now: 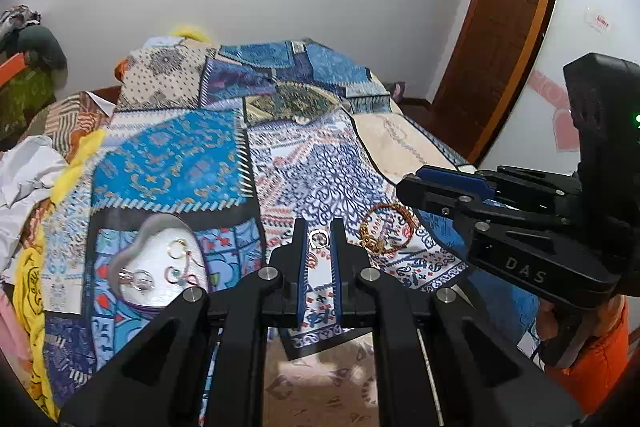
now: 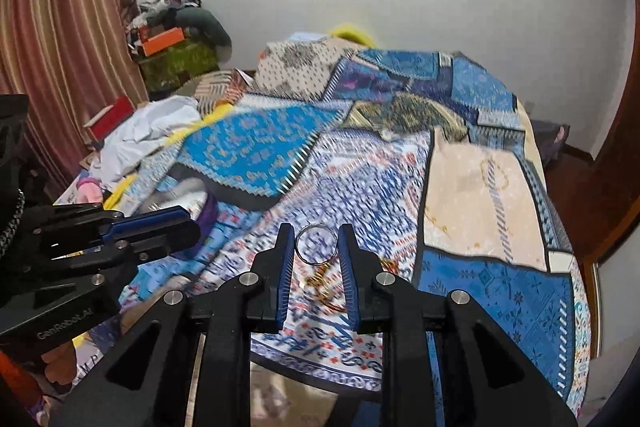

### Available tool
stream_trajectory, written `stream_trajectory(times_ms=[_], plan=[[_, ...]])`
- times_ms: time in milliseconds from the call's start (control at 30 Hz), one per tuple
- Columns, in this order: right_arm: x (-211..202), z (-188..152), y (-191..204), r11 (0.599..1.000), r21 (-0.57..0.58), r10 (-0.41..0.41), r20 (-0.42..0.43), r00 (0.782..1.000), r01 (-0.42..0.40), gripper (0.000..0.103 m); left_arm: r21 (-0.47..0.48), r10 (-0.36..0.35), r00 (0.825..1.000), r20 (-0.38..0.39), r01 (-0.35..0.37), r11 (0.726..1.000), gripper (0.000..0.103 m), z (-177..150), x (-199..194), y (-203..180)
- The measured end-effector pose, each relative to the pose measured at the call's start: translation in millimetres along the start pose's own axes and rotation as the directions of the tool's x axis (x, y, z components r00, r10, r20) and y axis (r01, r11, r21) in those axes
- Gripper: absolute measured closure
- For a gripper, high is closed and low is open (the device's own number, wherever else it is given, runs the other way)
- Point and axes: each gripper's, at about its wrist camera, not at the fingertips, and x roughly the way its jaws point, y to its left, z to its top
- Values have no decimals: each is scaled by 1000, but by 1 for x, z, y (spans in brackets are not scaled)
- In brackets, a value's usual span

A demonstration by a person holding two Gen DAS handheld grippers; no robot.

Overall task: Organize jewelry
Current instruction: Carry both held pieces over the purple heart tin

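Though thin, silver ring [image 2: 316, 244] round

My bed [image 1: 168, 163] wears a blue patchwork spread. On it lie a heart-shaped tray [image 1: 160, 267] holding rings and earrings, a heap of gold bangles [image 1: 384, 231] near the foot edge, and crumpled white cloth [image 1: 28, 183] along the far side.

A small silver ring with a square face [image 1: 319, 239] sits pinched between the left gripper's [image 1: 319, 241] tips. A plain silver band [image 2: 316, 243] stands upright between the right gripper's [image 2: 316, 245] tips. Gold bangles [image 1: 386, 233] lie just right of the left claw; a heart-shaped tray [image 1: 160, 259] holding rings lies to its left.
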Motion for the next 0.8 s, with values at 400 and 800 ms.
stream_trajectory(times_ms=[400,800], plan=[[-20,27,50,996,-63,66,99,993,-60,83,-30,76,994,80,-73,997,94,6,-45,31],[-14,40,98,982,-127,153,118,981,-138,83,-115,164,980,113,-151,982,94,-3,-72,81]])
